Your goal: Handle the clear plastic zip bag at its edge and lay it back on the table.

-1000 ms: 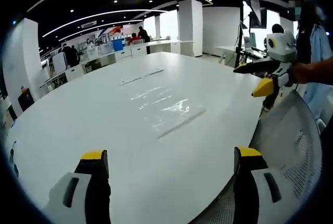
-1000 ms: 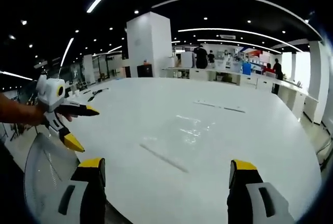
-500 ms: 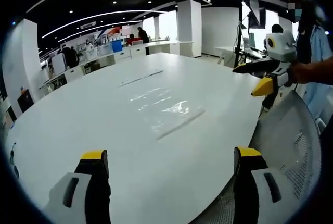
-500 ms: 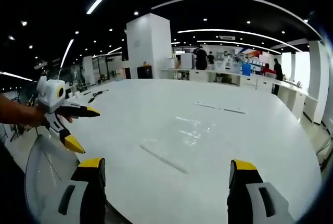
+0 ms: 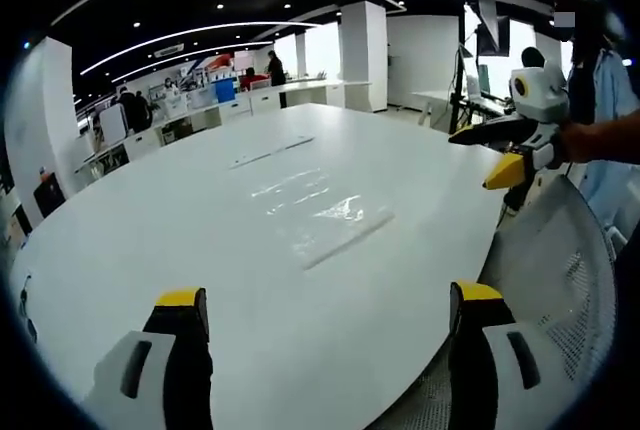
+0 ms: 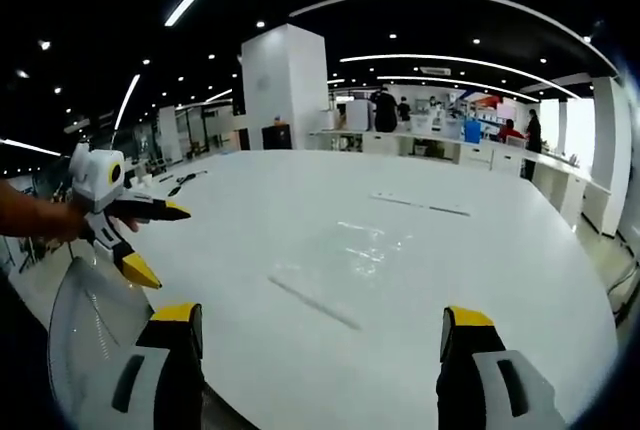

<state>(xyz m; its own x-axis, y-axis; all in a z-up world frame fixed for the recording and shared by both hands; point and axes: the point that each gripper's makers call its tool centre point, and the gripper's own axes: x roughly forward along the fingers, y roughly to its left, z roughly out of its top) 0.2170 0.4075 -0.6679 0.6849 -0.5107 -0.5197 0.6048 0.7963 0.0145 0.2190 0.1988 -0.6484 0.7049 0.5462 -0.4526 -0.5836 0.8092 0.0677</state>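
Lying flat on the white worktop, the clear plastic zip bag shows mostly as glare, its zip strip a faint straight line along the near edge. In the right gripper view the bag sits ahead, between the two tongs, touched by neither.

Left tongs: jaws wide apart, nothing held, hovering over the worktop's near edge. Seen in the right gripper view, the left tongs hang off the worktop's left rim, yellow tips spread.

Right tongs: jaws apart, empty. In the left gripper view they are held by a hand, above a mesh chair back.

People stand at distant desks.
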